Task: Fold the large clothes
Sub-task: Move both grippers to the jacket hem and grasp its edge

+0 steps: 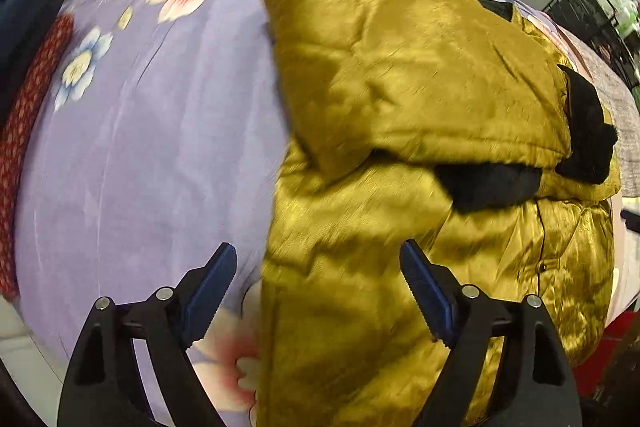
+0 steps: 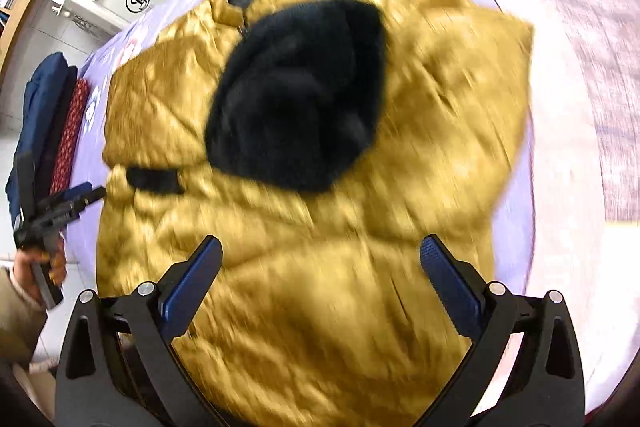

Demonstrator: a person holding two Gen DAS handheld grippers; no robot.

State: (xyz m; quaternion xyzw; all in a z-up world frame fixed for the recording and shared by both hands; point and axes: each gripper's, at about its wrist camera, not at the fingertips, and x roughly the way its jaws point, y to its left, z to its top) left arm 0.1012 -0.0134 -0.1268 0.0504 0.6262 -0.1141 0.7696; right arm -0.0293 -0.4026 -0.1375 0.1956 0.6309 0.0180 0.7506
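Both grippers, left (image 1: 318, 273) and right (image 2: 321, 265), stand wide with nothing between their fingers, above the mustard jacket (image 2: 304, 211). It lies across the frame's middle on a lilac floral sheet (image 1: 160, 131), black fur trim (image 2: 296, 95) on top

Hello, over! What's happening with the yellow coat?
Left gripper open, empty. Right gripper open, empty. Yellow coat on bed, partly folded, black fur on top. Nothing blocking.
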